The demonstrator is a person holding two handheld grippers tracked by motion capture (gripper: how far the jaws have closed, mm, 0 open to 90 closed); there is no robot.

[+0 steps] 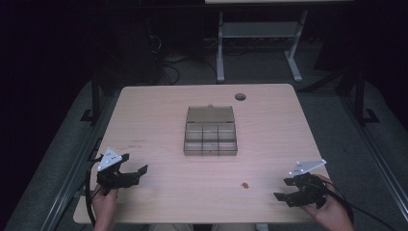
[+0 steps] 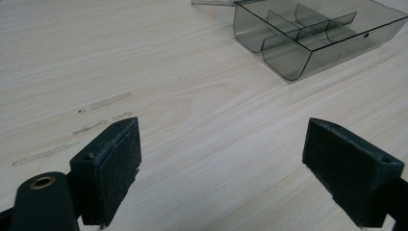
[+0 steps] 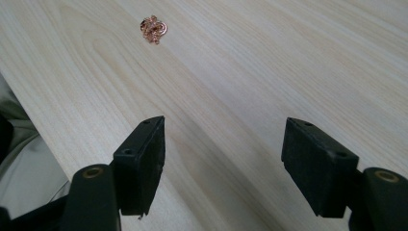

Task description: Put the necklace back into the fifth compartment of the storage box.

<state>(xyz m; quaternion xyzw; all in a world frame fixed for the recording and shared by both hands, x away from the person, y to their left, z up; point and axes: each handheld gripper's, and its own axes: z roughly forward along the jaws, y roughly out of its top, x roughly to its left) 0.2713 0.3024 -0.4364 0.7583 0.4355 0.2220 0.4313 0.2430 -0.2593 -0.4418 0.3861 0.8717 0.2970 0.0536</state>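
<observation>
From above, a clear box with its lid open sits mid-table; the left gripper and right gripper rest near the front corners, a small chain between them (nearer the right). The left gripper view shows jaws spread wide, holding nothing. The right gripper view shows the same.

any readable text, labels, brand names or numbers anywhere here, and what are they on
No readable text in any view.
Clear compartment box: no label or brand visible.
Left hand-held gripper and right hand-held gripper: no markings visible.
Wooden table: faint smudge marks, not legible writing.
</observation>
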